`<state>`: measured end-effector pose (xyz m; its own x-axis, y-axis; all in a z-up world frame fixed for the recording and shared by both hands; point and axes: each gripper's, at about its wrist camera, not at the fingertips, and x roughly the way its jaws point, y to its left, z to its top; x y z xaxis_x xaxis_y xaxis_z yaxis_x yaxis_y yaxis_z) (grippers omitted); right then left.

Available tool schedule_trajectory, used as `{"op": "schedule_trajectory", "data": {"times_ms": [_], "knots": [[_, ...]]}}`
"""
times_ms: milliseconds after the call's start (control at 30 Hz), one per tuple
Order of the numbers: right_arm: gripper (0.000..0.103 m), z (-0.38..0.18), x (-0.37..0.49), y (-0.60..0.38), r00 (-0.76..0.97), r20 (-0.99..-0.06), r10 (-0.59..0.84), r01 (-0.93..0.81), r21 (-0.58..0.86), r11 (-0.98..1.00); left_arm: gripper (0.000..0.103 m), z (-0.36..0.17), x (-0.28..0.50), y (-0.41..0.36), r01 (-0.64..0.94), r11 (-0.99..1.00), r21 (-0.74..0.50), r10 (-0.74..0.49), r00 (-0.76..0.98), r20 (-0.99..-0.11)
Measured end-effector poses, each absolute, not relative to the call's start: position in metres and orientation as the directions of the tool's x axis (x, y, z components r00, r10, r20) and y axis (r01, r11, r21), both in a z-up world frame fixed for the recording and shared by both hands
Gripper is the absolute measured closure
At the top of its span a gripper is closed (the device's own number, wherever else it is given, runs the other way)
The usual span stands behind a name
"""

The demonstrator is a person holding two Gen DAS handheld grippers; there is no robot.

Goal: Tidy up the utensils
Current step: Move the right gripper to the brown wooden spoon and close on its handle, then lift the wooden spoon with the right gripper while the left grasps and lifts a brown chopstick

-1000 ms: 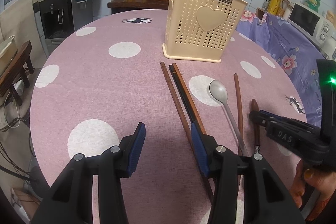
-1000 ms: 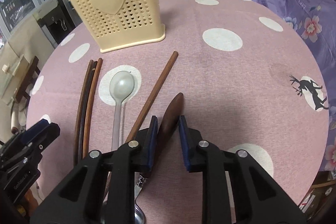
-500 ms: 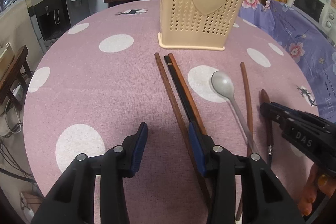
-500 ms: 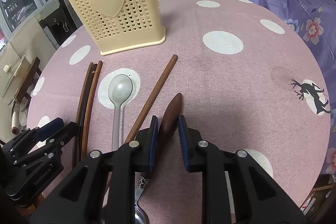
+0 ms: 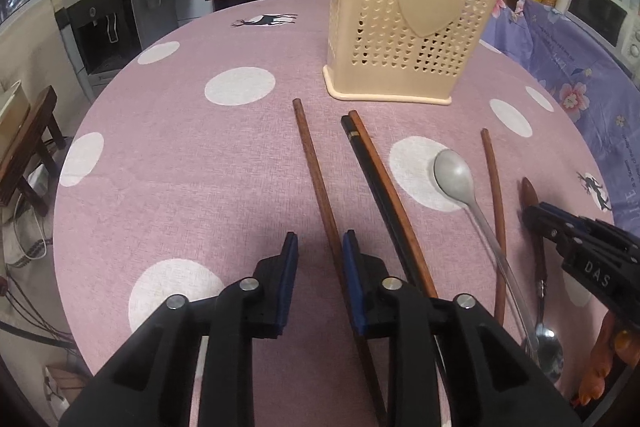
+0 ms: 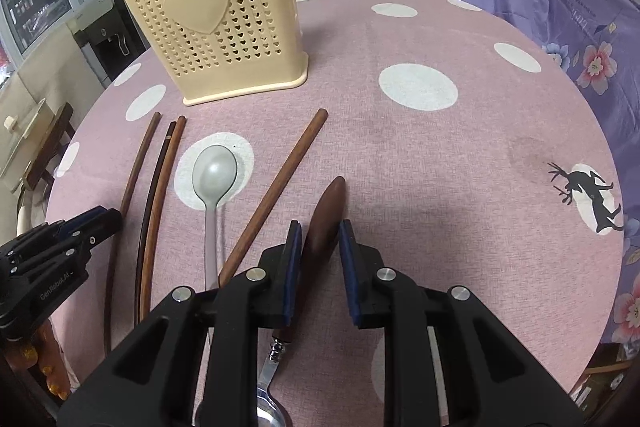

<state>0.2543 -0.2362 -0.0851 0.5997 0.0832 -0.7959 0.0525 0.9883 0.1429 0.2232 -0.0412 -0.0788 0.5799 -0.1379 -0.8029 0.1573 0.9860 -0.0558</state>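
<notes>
your left gripper [image 5: 320, 255] has just been closing, leftmost chopstick [image 5: 314, 171] between its jaws, not yet pinched. right gripper [image 6: 319, 247] brackets the wooden-handled spoon [image 6: 326, 211] lying flat, apparently gripped. holder [image 5: 408, 27] waits behind.

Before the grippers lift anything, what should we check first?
1. Left gripper straddles the leftmost brown wooden chopstick: ok. Its jaws have just been closing, and one pad is not touching the chopstick yet.
2. Black chopstick lies outside the left jaws: ok.
3. Right gripper is closed on the dark wooden spoon handle: ok.
4. Cream perforated plastic holder with the heart stands upright on the table: ok.
5. Free room inside the holder: cannot tell, its inside is hidden.
</notes>
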Motion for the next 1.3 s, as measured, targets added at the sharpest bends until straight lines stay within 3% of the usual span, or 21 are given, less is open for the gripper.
{"op": "schedule_trajectory", "data": {"times_ms": [100, 333, 433, 600, 1000, 1300], "knots": [[0.082, -0.085, 0.256, -0.236, 0.598, -0.798, 0.073, 0.077, 0.149, 0.986, 0.055, -0.082, 0.234, -0.043, 0.133, 0.99, -0.036, -0.108, 0.585, -0.804], [0.082, -0.085, 0.261, -0.232, 0.59, -0.807, 0.04, 0.122, 0.138, 0.983, 0.056, -0.083, 0.266, -0.05, 0.119, 0.992, 0.027, -0.048, 0.583, -0.811], [0.082, -0.085, 0.265, -0.231, 0.59, -0.807, 0.036, 0.129, 0.138, 0.982, 0.065, -0.082, 0.278, -0.051, 0.112, 0.993, 0.04, -0.033, 0.581, -0.813], [0.083, -0.085, 0.277, -0.233, 0.584, -0.81, 0.057, 0.131, 0.163, 0.978, 0.092, -0.08, 0.294, -0.057, 0.121, 0.991, 0.06, -0.02, 0.568, -0.823], [0.086, -0.082, 0.277, -0.244, 0.62, -0.774, 0.13, 0.102, 0.243, 0.965, 0.094, -0.077, 0.298, -0.053, 0.106, 0.994, 0.026, -0.039, 0.571, -0.82], [0.087, -0.035, 0.245, -0.261, 0.725, -0.668, 0.167, 0.032, 0.275, 0.961, 0.094, -0.02, 0.265, -0.035, 0.117, 0.991, -0.061, -0.125, 0.688, -0.715]]}}
